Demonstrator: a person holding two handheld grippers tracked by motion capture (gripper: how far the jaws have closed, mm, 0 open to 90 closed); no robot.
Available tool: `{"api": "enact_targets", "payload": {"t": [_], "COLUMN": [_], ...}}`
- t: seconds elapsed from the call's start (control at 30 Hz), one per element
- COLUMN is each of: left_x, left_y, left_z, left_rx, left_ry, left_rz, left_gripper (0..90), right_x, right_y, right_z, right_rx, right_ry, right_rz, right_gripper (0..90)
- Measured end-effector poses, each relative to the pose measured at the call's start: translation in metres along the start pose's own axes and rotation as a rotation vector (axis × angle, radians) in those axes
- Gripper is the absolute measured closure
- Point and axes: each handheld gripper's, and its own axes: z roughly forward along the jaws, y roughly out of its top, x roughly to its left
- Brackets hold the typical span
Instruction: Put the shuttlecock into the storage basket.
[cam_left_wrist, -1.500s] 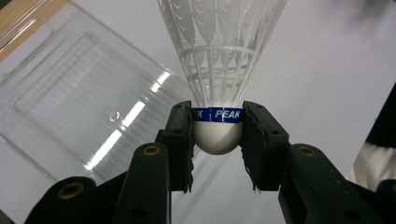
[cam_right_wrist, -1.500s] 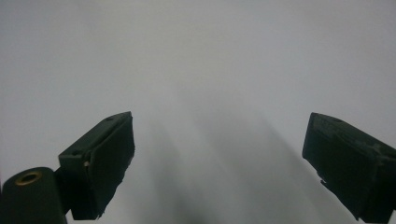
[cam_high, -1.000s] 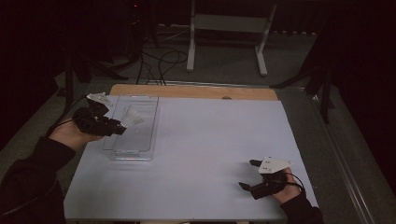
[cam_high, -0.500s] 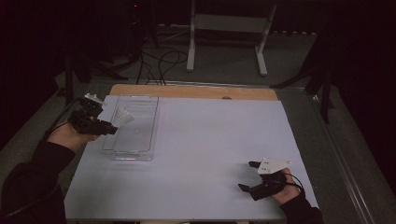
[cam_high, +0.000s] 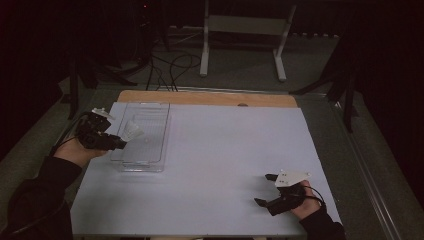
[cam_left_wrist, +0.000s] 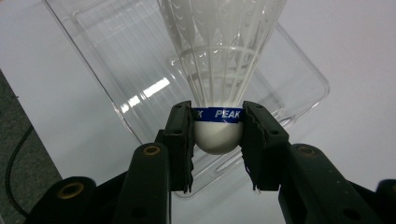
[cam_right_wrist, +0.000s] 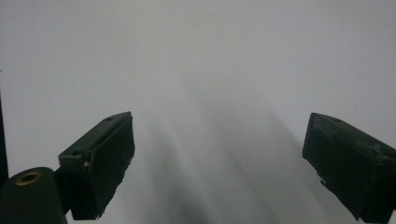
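Observation:
A white shuttlecock (cam_left_wrist: 219, 70) with a blue band at its cork is pinched by the cork between the pads of my left gripper (cam_left_wrist: 218, 140), its feathers pointing away from the camera. In the high view the left gripper (cam_high: 120, 142) holds the shuttlecock (cam_high: 131, 131) over the left wall of a clear plastic tray (cam_high: 155, 145) at the table's left. The clear plastic tray (cam_left_wrist: 289, 70) lies just beyond the jaws in the left gripper view. My right gripper (cam_high: 265, 190) rests low at the front right with its jaws wide apart and nothing between them. In the right gripper view the right gripper (cam_right_wrist: 217, 163) faces bare white table.
The white table top (cam_high: 225, 150) spreads between the two hands, with a wooden strip (cam_high: 210, 97) along its far edge. Behind it stand a white metal stand (cam_high: 245, 30) and cables (cam_high: 165, 65) on the dark floor.
My left gripper has sunk and drawn back toward the tray's left wall, carrying the shuttlecock with it. The right gripper has stayed where it was.

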Motion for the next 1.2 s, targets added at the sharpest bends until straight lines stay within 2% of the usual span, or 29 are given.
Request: {"api": "enact_targets", "payload": {"t": [0.57,0.67,0.8,1.2], "left_x": [0.006,0.006,0.004,0.005], "left_y": [-0.010,-0.010,-0.010,-0.011], "left_z": [0.023,0.026,0.028,0.035], "left_rx": [0.056,0.078,0.102,0.153], "left_ry": [-0.007,0.001,0.045,0.084], "left_rz": [0.005,0.008,0.031,0.061], "left_gripper": [65.8,65.8,65.8,65.8], "right_x": [0.000,0.000,0.000,0.000], "right_y": [-0.001,-0.001,-0.001,-0.001], "right_z": [0.001,0.001,0.001,0.001], "right_rx": [0.010,0.010,0.012,0.008], "right_ry": [0.008,0.010,0.013,0.017], "right_rz": [0.007,0.008,0.011,0.016], "right_gripper": [9.2,9.3,9.3,9.3]}}
